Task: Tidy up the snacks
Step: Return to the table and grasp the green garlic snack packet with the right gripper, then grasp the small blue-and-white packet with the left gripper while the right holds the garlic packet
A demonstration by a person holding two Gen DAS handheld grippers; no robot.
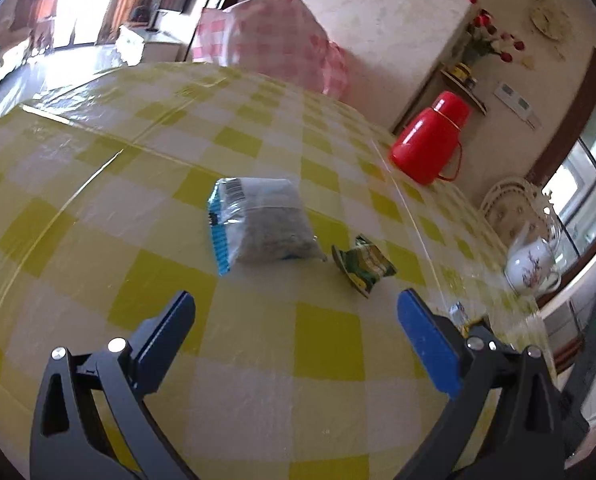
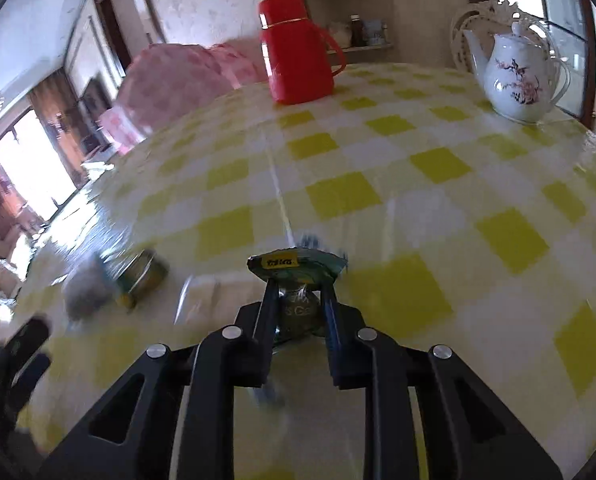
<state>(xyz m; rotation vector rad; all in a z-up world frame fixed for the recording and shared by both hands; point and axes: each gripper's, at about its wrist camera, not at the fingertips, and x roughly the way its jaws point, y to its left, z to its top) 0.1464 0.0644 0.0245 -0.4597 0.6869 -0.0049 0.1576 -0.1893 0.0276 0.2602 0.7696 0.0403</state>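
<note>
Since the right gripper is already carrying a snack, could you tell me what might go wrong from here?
1. The right gripper pinches the green packet only near its crimped end, so the packet could slip out or swing.
2. The red thermos and the teapot stand ahead; a wide sweep might knock them.
3. The left gripper is open above the table, near the clear seed bag.

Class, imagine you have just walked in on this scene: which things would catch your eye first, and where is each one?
The bright red thermos stands out at the far side of the yellow-checked table, with the white flowered teapot to its right. Closer in, the right gripper pinches a small green snack packet. The left gripper hangs open before a clear blue-edged bag and another green packet.
</note>
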